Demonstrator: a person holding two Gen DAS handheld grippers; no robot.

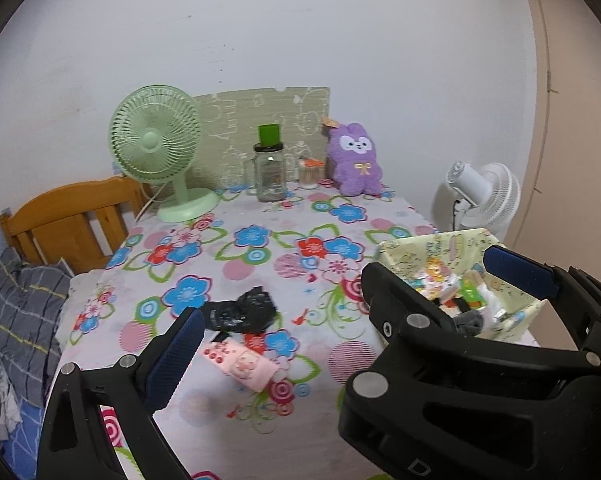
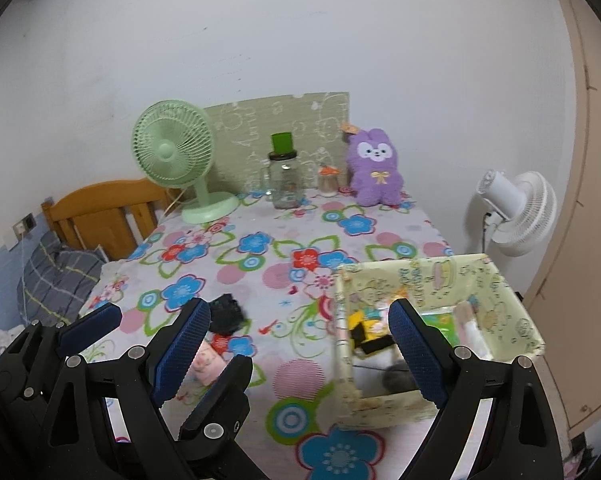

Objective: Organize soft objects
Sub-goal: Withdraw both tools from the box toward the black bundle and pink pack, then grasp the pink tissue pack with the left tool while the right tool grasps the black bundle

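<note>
The left gripper point(image 1: 340, 316) holds its fingers point(image 1: 178, 354) wide apart, empty, above a pink cloth point(image 1: 240, 366) and a black crumpled cloth point(image 1: 240, 312) lying touching near the worktop point(image 1: 260, 216) front edge; the right gripper point(image 2: 296, 356), fingers point(image 2: 414, 354) likewise spread and empty, hovers level at the near wall of the pale fabric box point(image 2: 496, 280) by the right edge; inside lie small soft items, perhaps socks; bare flowered cloth stretches back to a purple plush point(image 1: 354, 158).
</note>
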